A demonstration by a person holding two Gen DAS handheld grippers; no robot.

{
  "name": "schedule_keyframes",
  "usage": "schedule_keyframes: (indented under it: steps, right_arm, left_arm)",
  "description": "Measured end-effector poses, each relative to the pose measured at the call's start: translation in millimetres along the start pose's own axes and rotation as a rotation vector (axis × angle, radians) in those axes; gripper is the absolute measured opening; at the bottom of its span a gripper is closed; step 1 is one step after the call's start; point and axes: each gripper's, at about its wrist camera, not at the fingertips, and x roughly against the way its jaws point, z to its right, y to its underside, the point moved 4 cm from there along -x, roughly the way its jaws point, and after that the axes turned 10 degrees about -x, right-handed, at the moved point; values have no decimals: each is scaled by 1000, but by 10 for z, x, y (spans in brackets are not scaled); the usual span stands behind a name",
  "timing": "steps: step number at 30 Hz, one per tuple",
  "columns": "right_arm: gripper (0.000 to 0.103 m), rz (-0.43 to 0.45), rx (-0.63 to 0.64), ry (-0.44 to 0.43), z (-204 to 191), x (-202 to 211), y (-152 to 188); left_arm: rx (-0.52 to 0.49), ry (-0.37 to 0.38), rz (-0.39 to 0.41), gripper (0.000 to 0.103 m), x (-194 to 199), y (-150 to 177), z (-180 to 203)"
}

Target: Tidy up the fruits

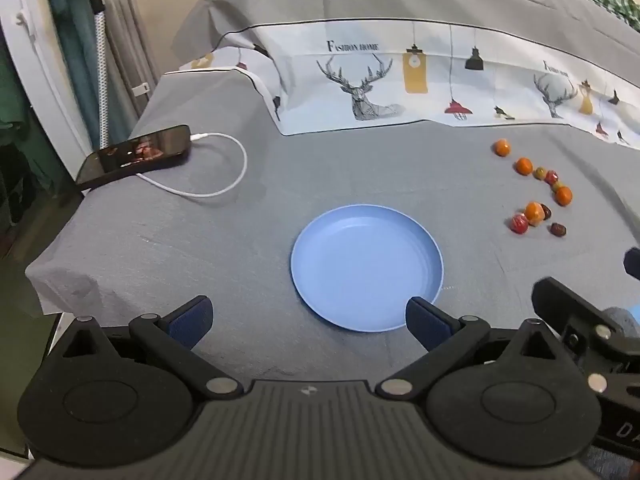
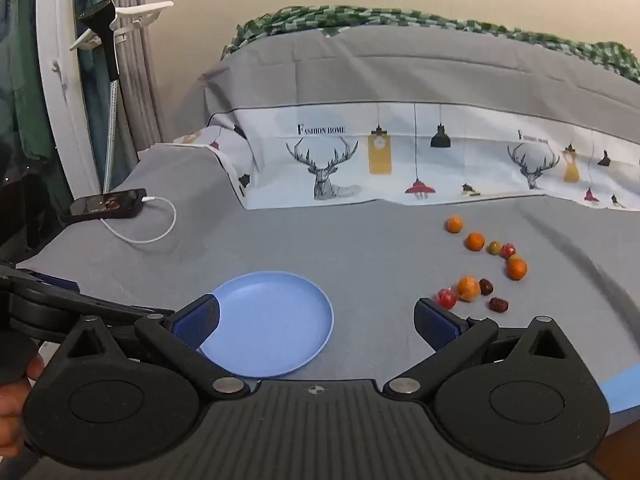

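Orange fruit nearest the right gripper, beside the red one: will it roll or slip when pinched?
The orange fruit looks round, so a nudge would probably roll it, though the soft grey cloth may damp that. Its glossy skin might slip between pads. The red fruit touching it would likely get bumped.

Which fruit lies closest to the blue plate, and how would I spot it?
Start at the blue plate on the grey sheet and look right to the scattered fruits. The nearest is a small red fruit, touching a larger orange one; it is the red one on the cluster's plate-side edge.
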Motion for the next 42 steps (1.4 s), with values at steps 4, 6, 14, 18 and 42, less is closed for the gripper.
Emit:
schedule_keyframes:
  steps: [4, 6, 14, 18, 42]
  right_arm:
    - [102, -22, -15, 10, -7, -24, 11]
    - [102, -22, -18, 9, -23, -32, 40]
    - [102, -37, -11, -3, -56, -91, 81]
    - [102, -37, -11, -1, -74, -93, 81]
    - [102, -45, -22, -20, -62, -129, 113]
  left_arm:
    - [25, 11, 24, 103, 3, 174, -19]
    - [22, 10, 29, 103, 14, 209, 22]
    - [43, 12, 29, 103, 32, 260, 9]
    - [35, 8, 30, 103, 30, 259, 29]
    - [27, -22, 9, 103, 46, 276, 3]
